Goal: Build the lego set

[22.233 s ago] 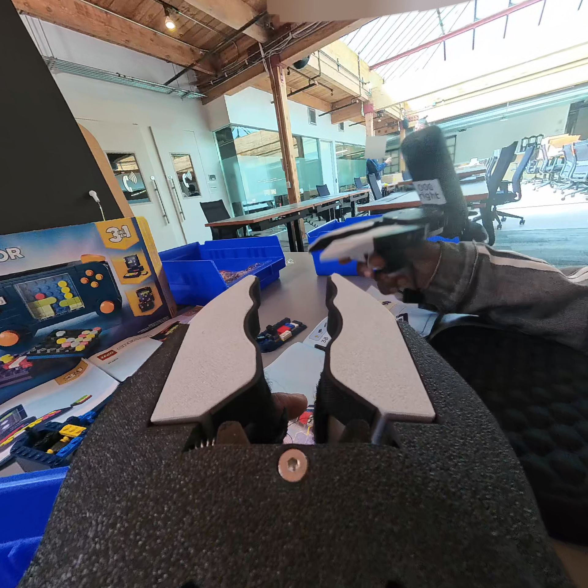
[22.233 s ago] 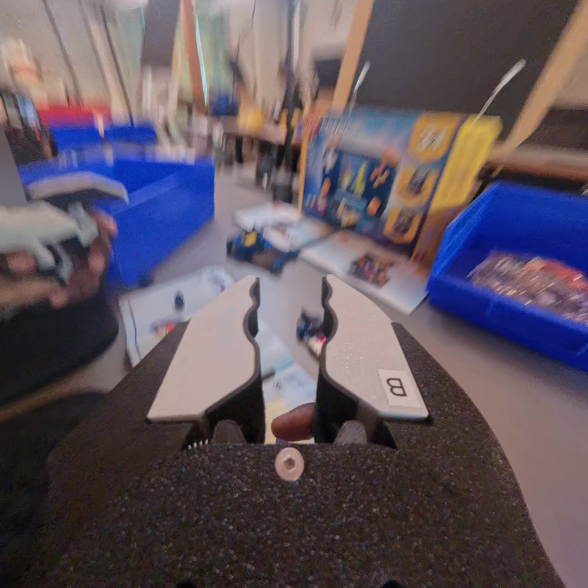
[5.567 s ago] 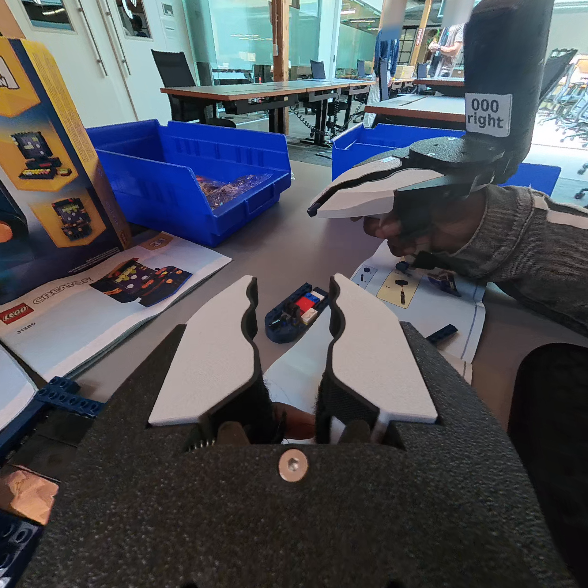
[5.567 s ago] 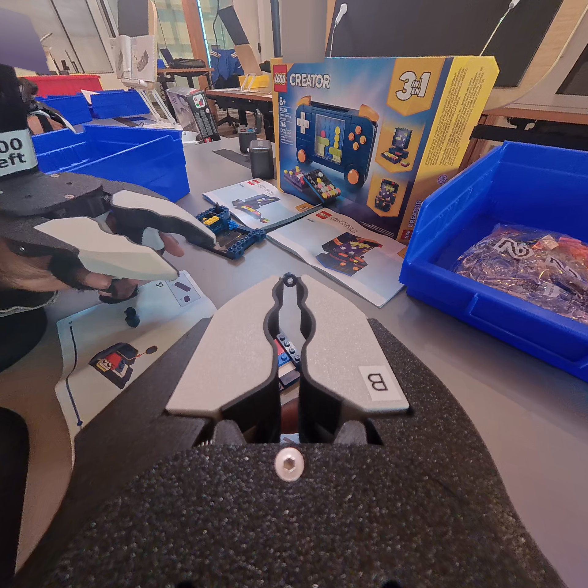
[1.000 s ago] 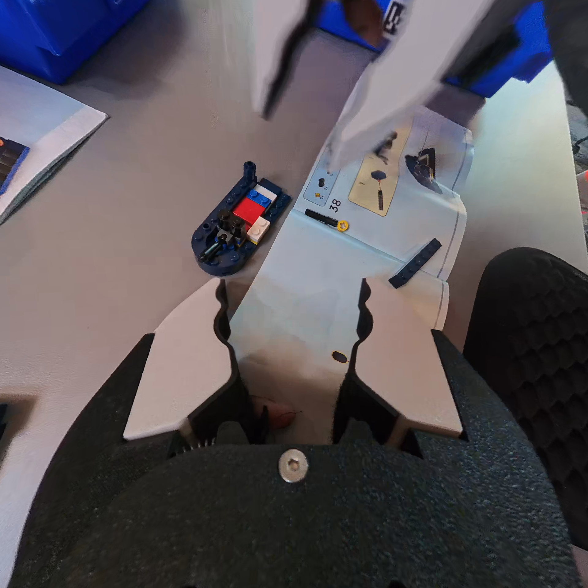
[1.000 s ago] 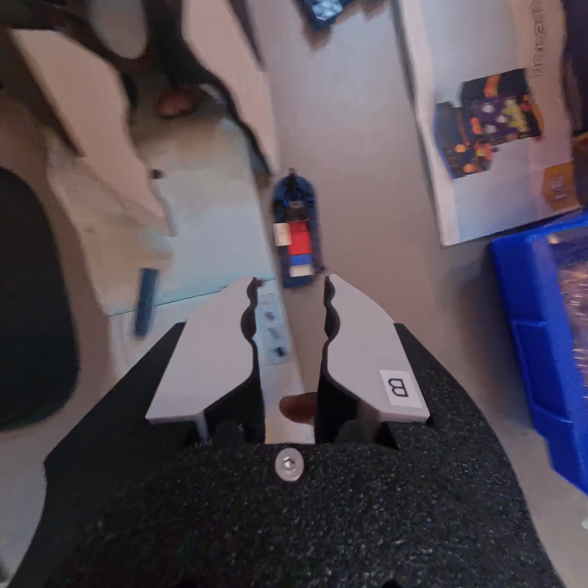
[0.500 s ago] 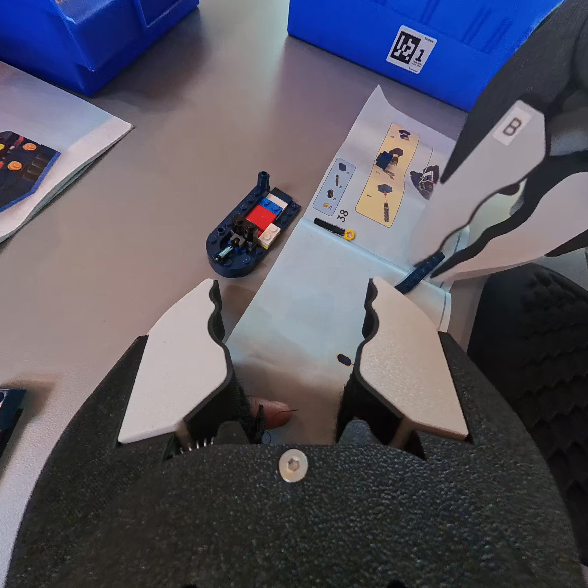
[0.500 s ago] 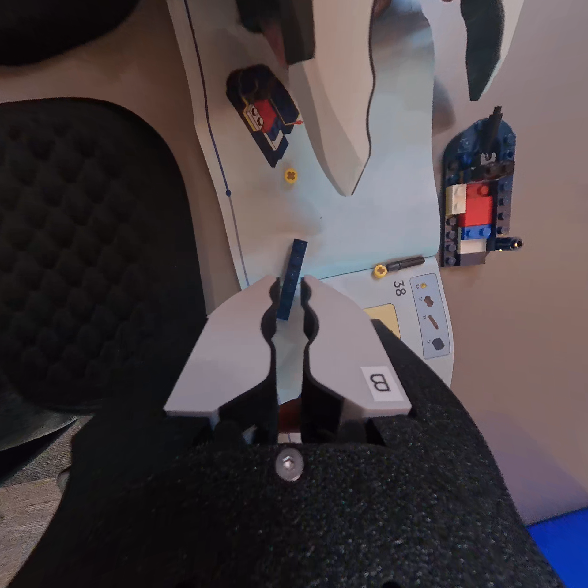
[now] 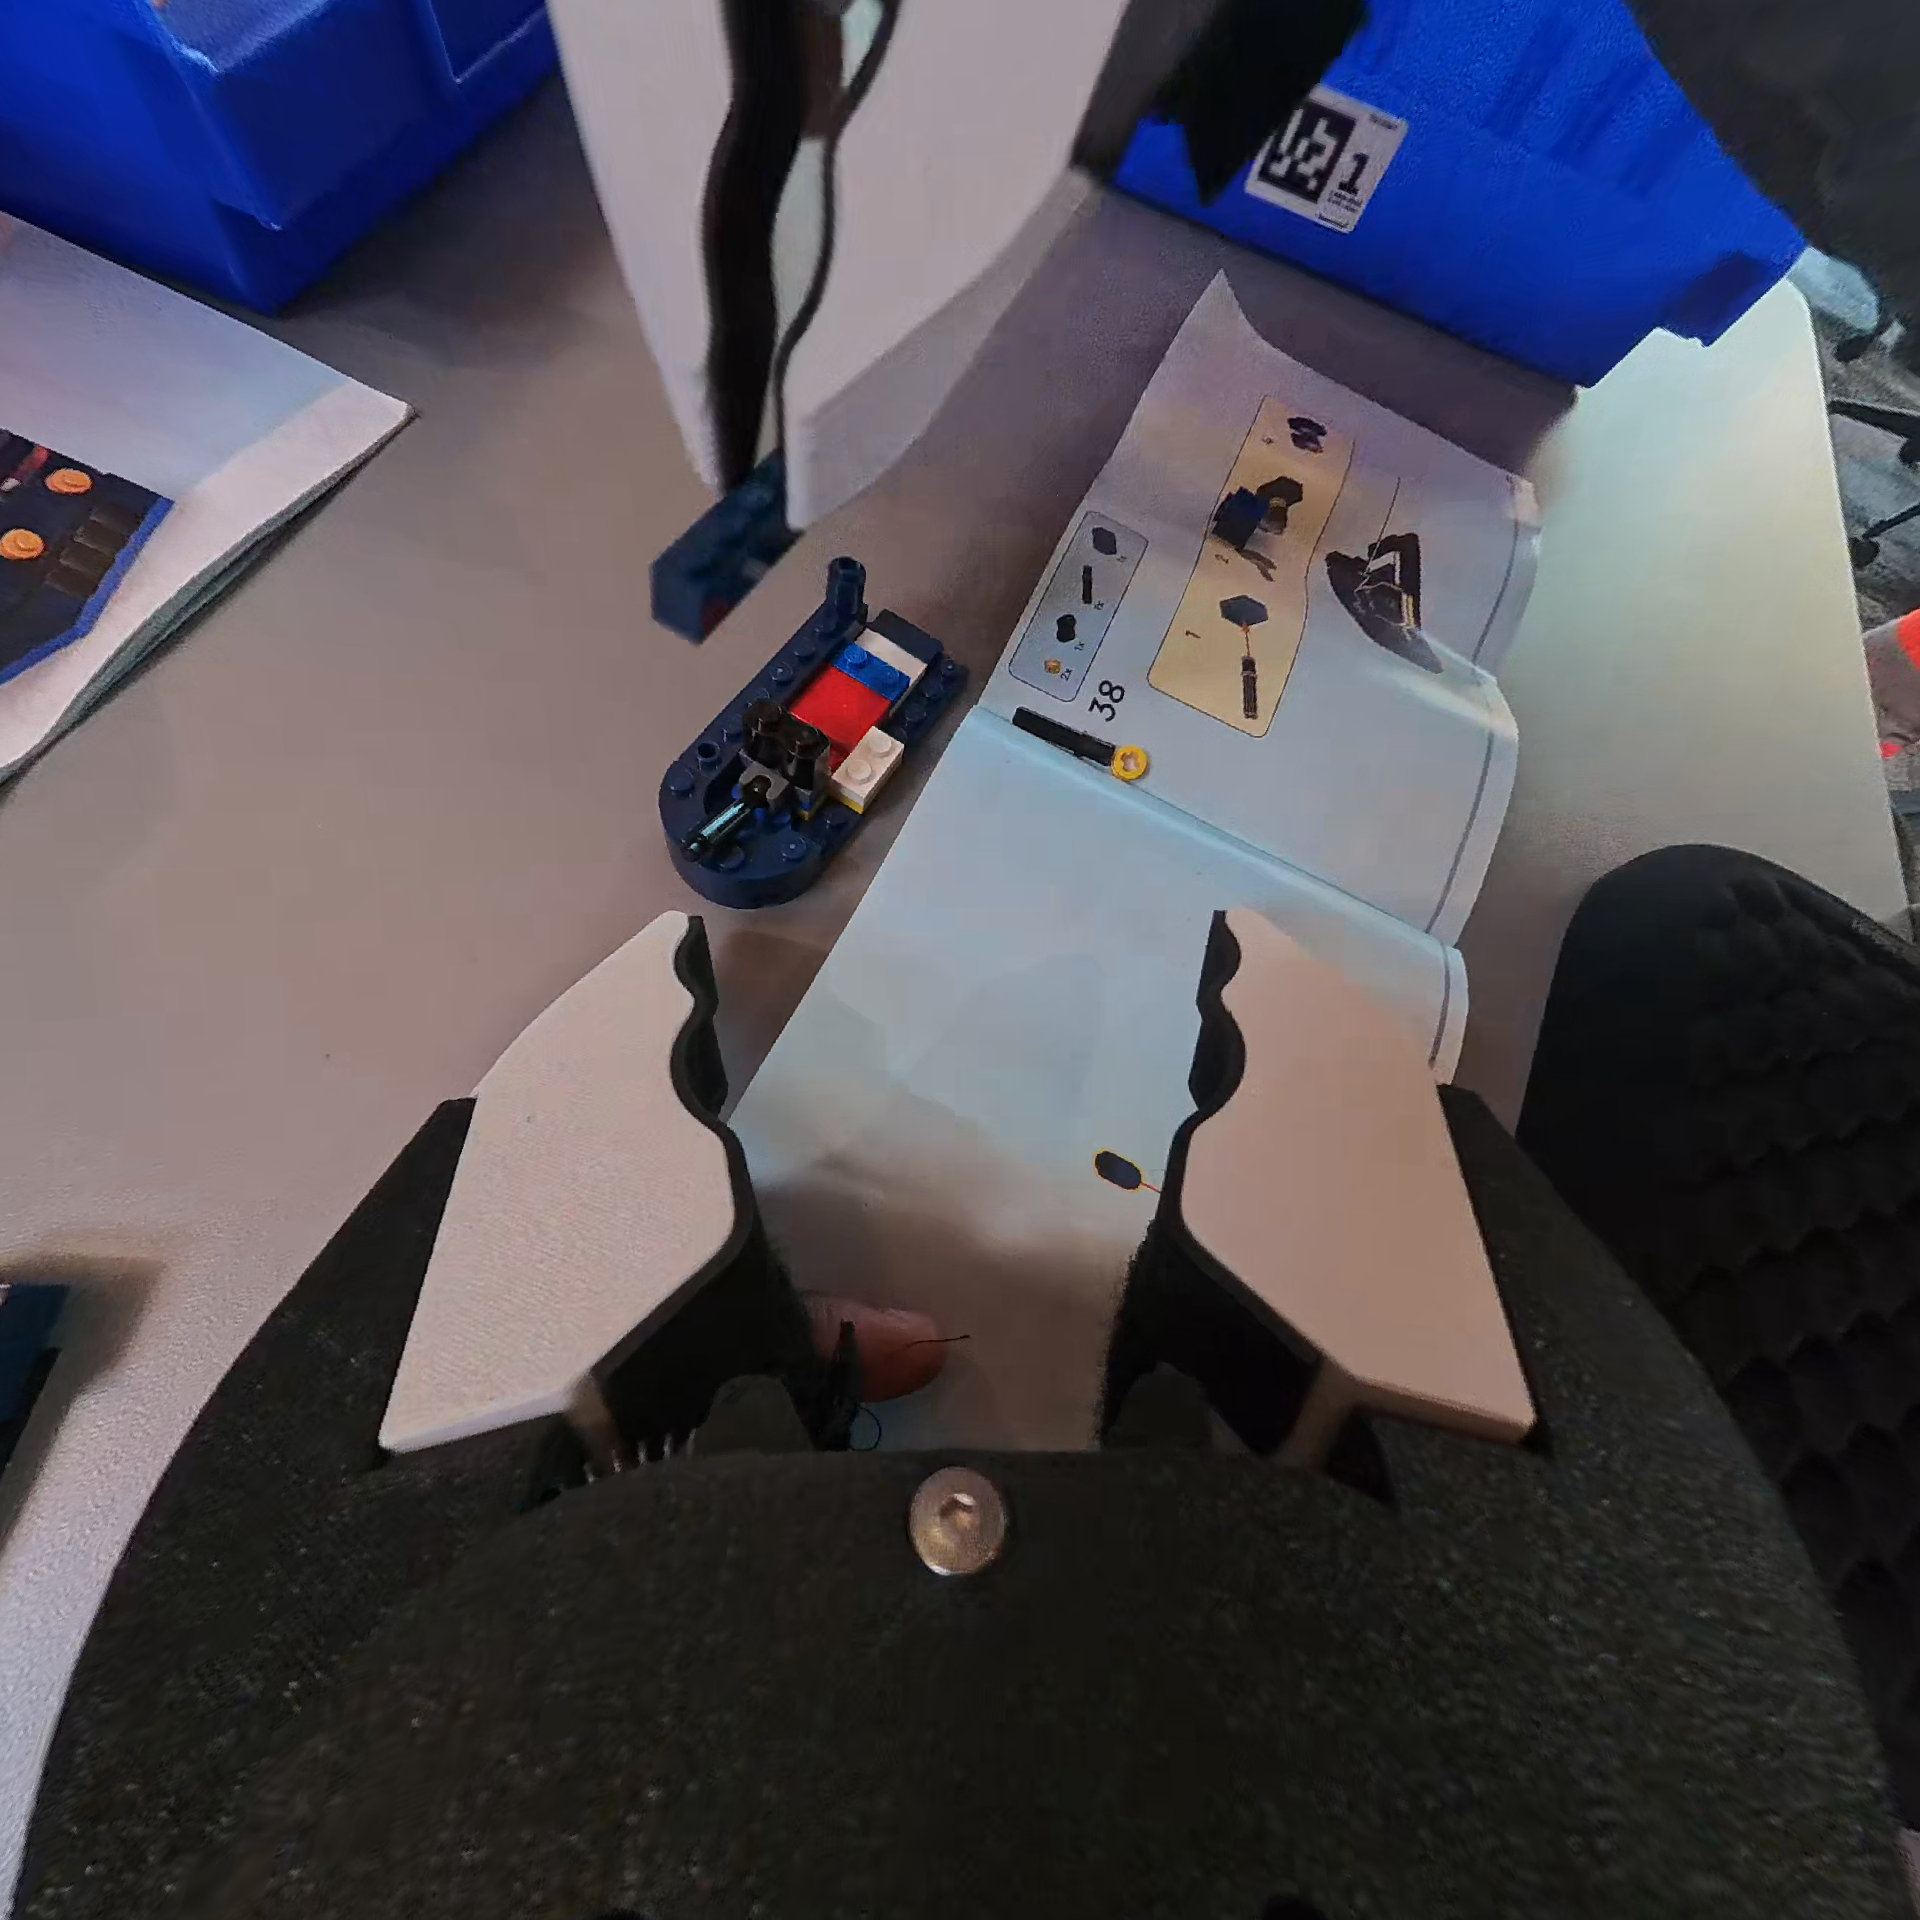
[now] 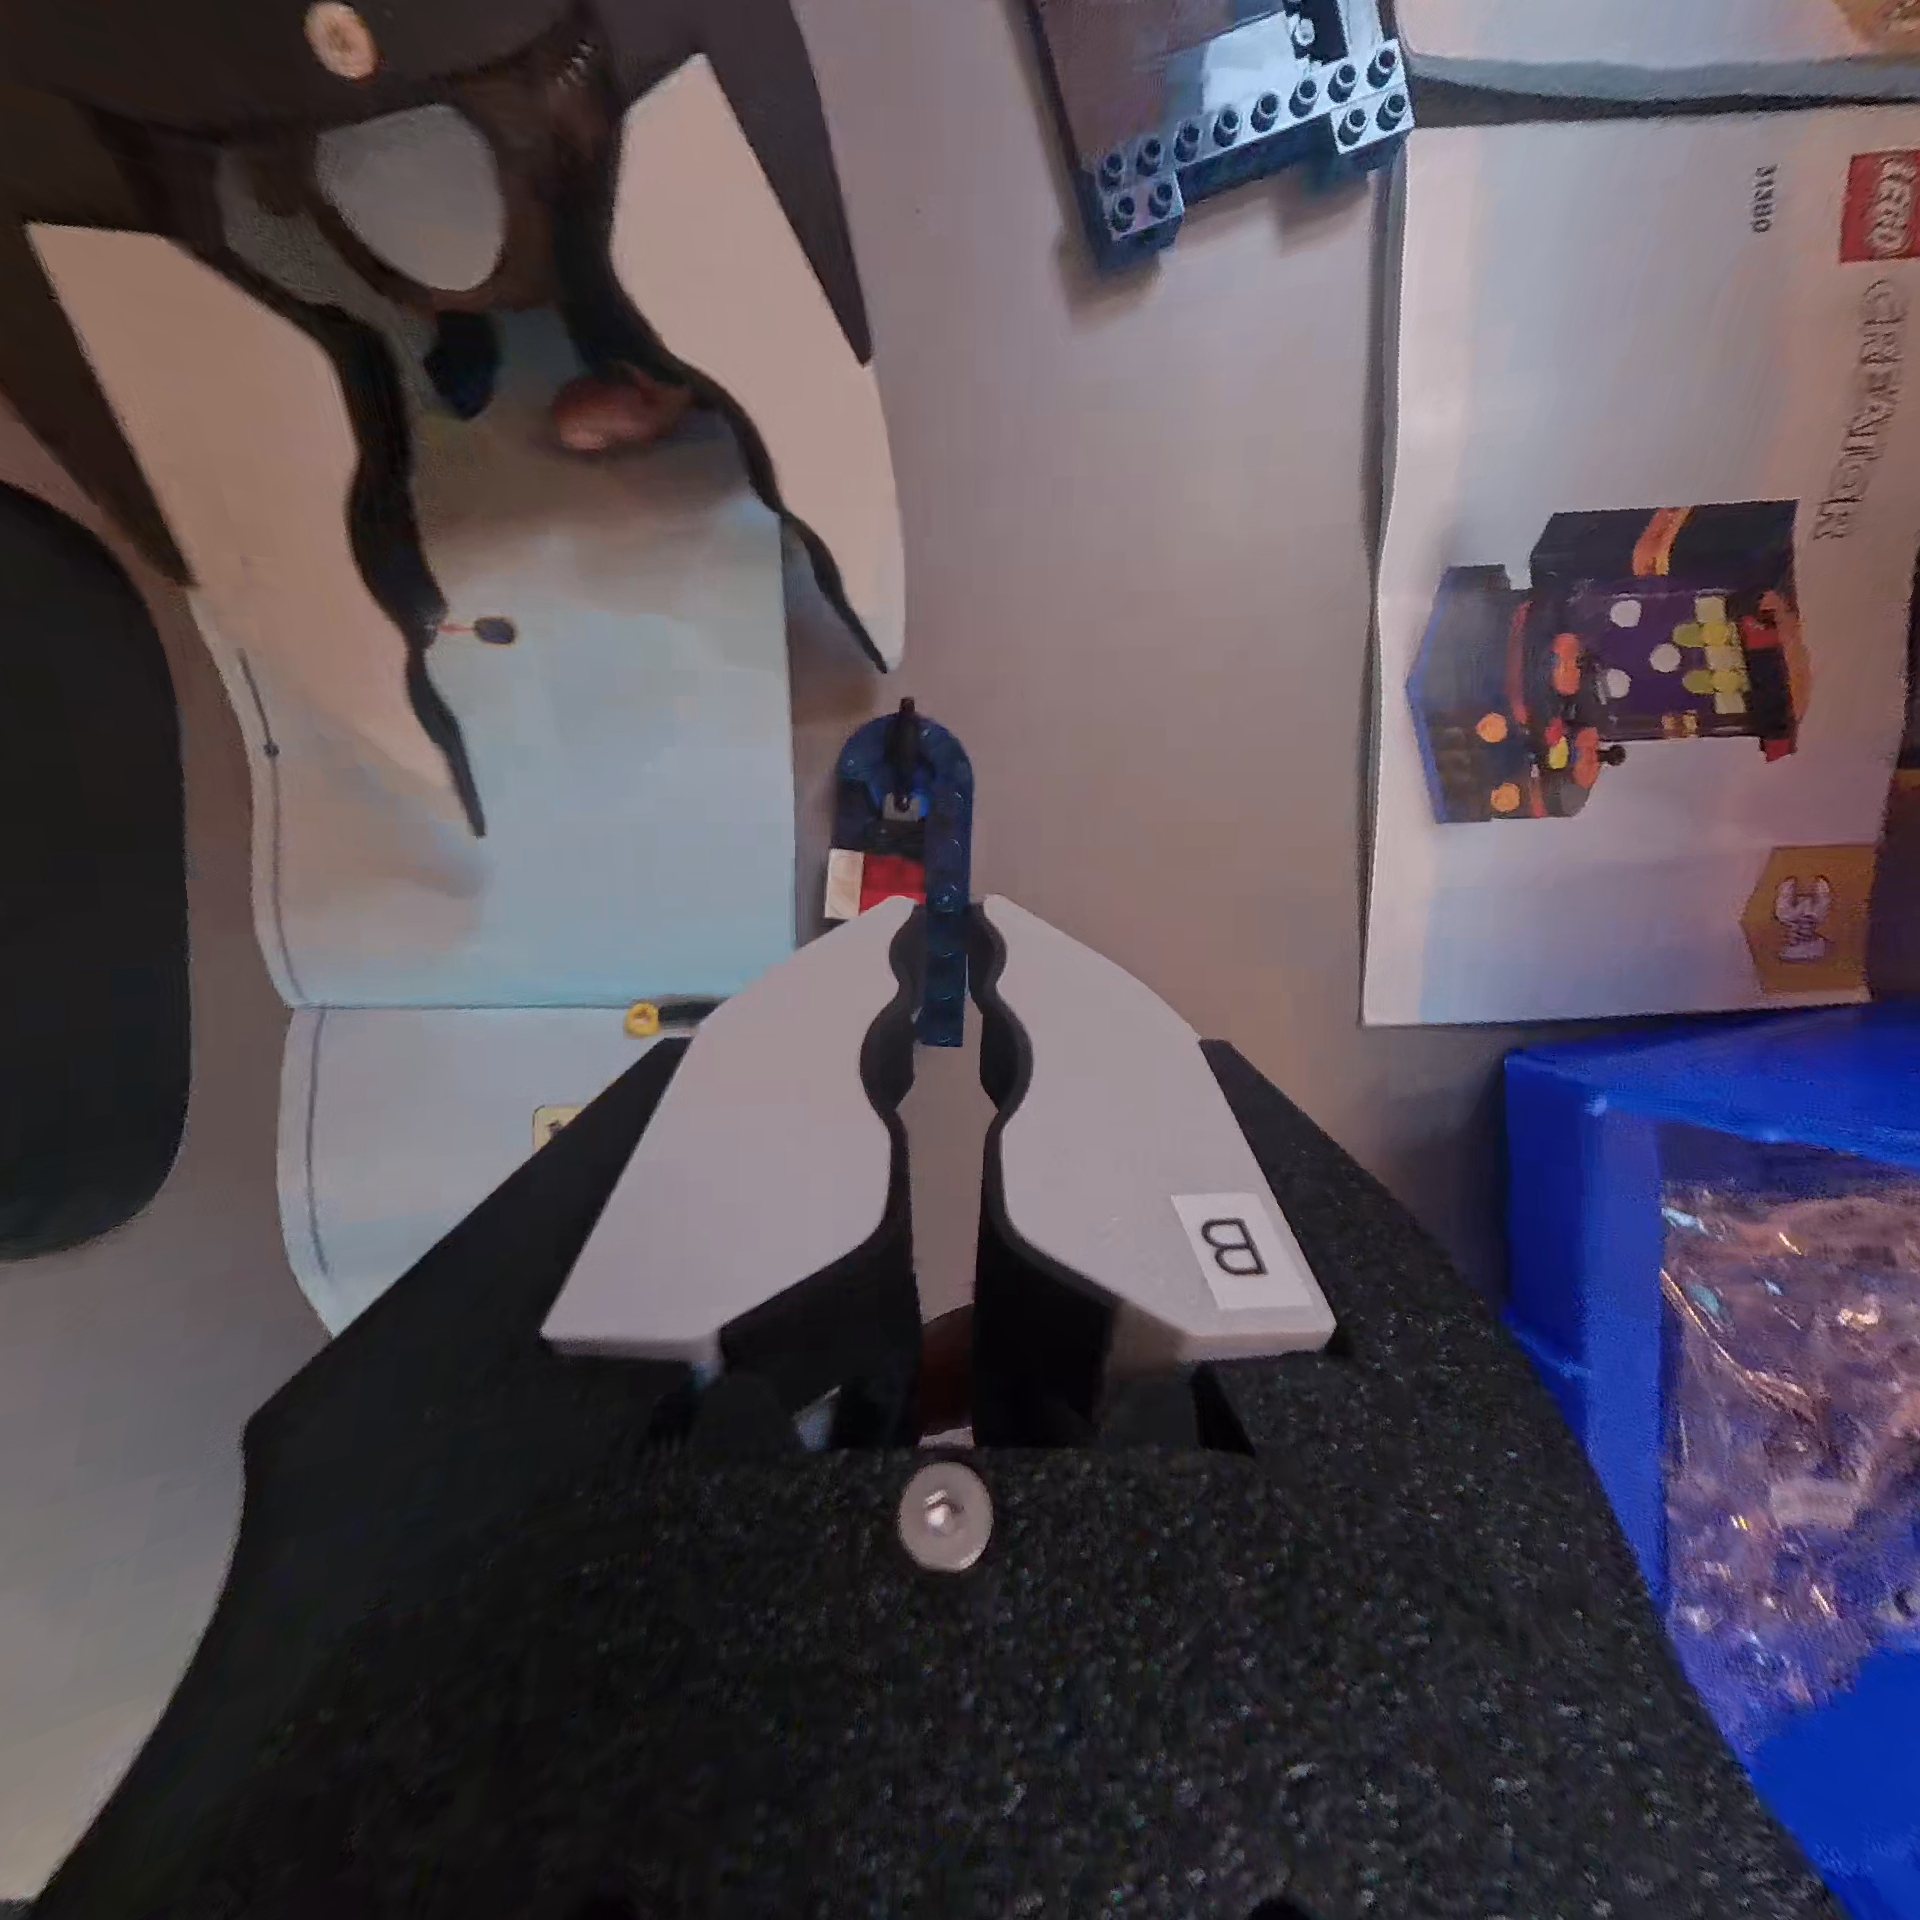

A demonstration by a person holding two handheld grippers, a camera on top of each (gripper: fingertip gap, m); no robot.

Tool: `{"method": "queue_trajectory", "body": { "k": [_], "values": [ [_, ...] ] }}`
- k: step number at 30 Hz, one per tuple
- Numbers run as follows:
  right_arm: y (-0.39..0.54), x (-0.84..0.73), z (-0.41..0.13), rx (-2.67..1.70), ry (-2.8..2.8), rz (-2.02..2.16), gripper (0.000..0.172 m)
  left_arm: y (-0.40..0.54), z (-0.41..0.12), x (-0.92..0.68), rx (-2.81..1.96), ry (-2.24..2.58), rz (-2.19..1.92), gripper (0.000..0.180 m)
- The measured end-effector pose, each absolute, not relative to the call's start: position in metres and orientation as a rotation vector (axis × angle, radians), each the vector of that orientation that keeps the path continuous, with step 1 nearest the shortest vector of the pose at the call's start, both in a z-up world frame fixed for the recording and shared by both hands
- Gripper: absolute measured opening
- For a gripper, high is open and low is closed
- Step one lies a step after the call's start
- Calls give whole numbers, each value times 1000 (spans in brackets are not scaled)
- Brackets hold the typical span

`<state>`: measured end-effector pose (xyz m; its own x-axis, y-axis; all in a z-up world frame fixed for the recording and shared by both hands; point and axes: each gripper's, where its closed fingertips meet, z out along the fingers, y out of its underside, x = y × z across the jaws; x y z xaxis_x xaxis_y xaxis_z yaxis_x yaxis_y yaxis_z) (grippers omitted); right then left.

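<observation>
I see a small dark blue base (image 9: pixel 800 758) on the grey table (image 9: pixel 312 831), beside the open instruction sheet (image 9: pixel 1039 987); it carries red, blue and white bricks and a black piece, so it looks part-built. My right claw (image 10: pixel 943 914) is nearly closed, its pads pressed on a thin dark blue strip (image 10: pixel 943 966) held in the air just above that base, not yet on it. My left claw (image 9: pixel 951 956) is wide open over the sheet, holding nothing. A black pin with a yellow ring (image 9: pixel 1081 744) lies loose on the sheet.
</observation>
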<state>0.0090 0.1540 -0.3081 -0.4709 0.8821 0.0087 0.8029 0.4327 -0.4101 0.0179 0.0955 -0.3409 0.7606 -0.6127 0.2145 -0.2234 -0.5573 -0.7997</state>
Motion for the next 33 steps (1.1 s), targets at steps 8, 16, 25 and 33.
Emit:
{"method": "queue_trajectory", "body": {
  "k": [8, 16, 25, 33],
  "values": [
    [156, 4, -325, -1554, -2469, 551, 7, 95, -342, 18, -2155, 614, -633, 89],
    [155, 6, -331, -1610, -2464, 476, 7, 95, -343, 18, -2160, 623, -628, 89],
    [154, 11, -337, -1621, -2488, 420, 7, 95, -343, 18, -2161, 627, -622, 88],
    [154, 12, -341, -1621, -2498, 397, 7, 95, -343, 18, -2163, 629, -622, 88]
  ]
}}
